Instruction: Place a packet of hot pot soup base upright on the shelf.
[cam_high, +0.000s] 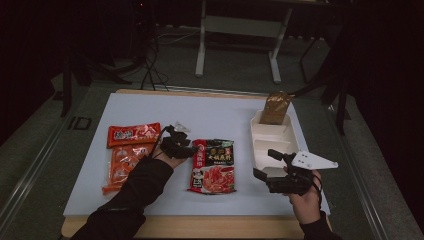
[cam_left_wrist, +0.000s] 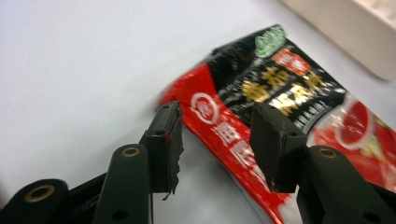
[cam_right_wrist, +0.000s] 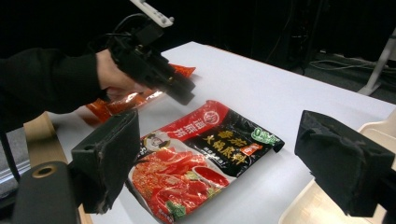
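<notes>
The right gripper (cam_high: 274, 165) hovers at the near end of the white tray (cam_high: 287, 135), its fingers (cam_right_wrist: 110, 161) spread wide and grasping nothing. Beyond those fingers the tray, a rectangular moulded container with shallow compartments, holds a brown pouch (cam_high: 275, 108) standing upright at its far end. The left gripper (cam_high: 189, 148) hangs just above the near-left edge of the red-and-black hotpot packet (cam_high: 214, 165), its fingers (cam_left_wrist: 164, 145) released and apart, with the packet's red edge lying below the gap between them, untouched. The packet lies flat on the white desk (cam_high: 215, 107), glossy and crinkled, its long axis running near to far. Left of those fingers lie two orange-red packets (cam_high: 127, 152), flat, one beyond the other.
</notes>
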